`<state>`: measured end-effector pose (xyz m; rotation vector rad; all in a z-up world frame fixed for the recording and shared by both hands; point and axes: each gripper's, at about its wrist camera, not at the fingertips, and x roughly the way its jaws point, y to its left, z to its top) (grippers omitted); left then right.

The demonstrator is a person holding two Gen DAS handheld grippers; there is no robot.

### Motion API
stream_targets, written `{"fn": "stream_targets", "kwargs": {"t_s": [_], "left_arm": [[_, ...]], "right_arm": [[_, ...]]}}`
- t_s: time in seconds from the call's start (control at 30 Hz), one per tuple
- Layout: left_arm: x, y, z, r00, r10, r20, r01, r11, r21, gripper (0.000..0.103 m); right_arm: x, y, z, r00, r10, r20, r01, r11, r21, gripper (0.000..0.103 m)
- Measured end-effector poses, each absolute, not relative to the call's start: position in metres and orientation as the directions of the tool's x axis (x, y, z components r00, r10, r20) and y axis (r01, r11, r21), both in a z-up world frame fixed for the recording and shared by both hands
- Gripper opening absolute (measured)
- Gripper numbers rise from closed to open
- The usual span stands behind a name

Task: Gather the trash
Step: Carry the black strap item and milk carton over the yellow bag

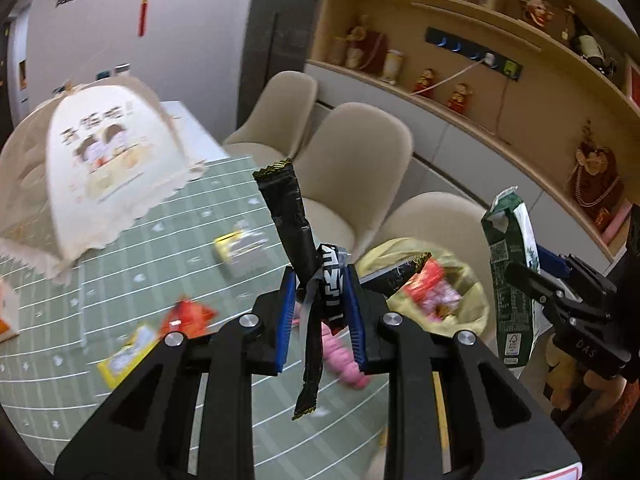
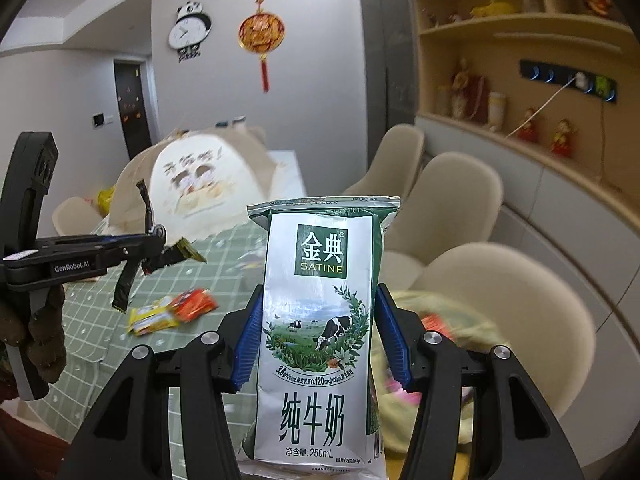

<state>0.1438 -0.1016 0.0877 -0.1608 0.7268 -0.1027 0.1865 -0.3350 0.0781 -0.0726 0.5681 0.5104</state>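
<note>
My left gripper (image 1: 320, 276) is shut on a bunch of black snack wrappers (image 1: 292, 216), held above the green checked table (image 1: 168, 240). It also shows in the right wrist view (image 2: 154, 240) at left. My right gripper (image 2: 318, 320) is shut on a green and white milk carton (image 2: 320, 332), flattened and upright; the carton shows in the left wrist view (image 1: 510, 276) at right. A yellow trash bag (image 1: 468, 292) with wrappers inside sits just beyond both grippers, at the table's right edge (image 2: 464, 328).
Loose wrappers lie on the table: orange (image 1: 186, 314), yellow (image 1: 128, 354), a yellow and clear one (image 1: 240, 246), pink (image 1: 344, 356). A beige mesh food cover (image 1: 92, 168) stands at the far left. Beige chairs (image 1: 352, 160) line the right side, below wall shelves.
</note>
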Motion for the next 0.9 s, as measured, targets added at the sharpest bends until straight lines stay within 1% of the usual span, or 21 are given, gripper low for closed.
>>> {"fn": "stream_targets", "kwargs": {"t_s": [0.23, 0.4, 0.53, 0.73, 0.9], "left_arm": [[0.175, -0.170, 0.075, 0.711, -0.178, -0.680, 0.074, 0.981, -0.180, 0.023], [0.196, -0.210, 0.050, 0.640, -0.238, -0.731, 0.105, 0.969, -0.223, 0.023], [0.211, -0.244, 0.026, 0.590, -0.254, -0.767, 0.137, 0.967, -0.215, 0.023], [0.253, -0.292, -0.009, 0.550, -0.238, -0.801, 0.188, 0.969, -0.159, 0.023], [0.283, -0.305, -0.042, 0.507, -0.204, -0.837, 0.164, 0.977, -0.139, 0.023]], "right_arm": [[0.212, -0.405, 0.077, 0.752, 0.385, -0.535, -0.436, 0.899, 0.035, 0.050], [0.218, -0.455, 0.069, 0.764, 0.343, -0.547, -0.389, 0.921, 0.034, 0.050], [0.220, -0.481, 0.060, 0.766, 0.319, -0.559, -0.351, 0.935, 0.052, 0.050], [0.218, -0.506, 0.048, 0.762, 0.297, -0.575, -0.324, 0.944, 0.057, 0.050], [0.216, -0.521, 0.043, 0.765, 0.284, -0.579, -0.303, 0.951, 0.067, 0.050]]}}
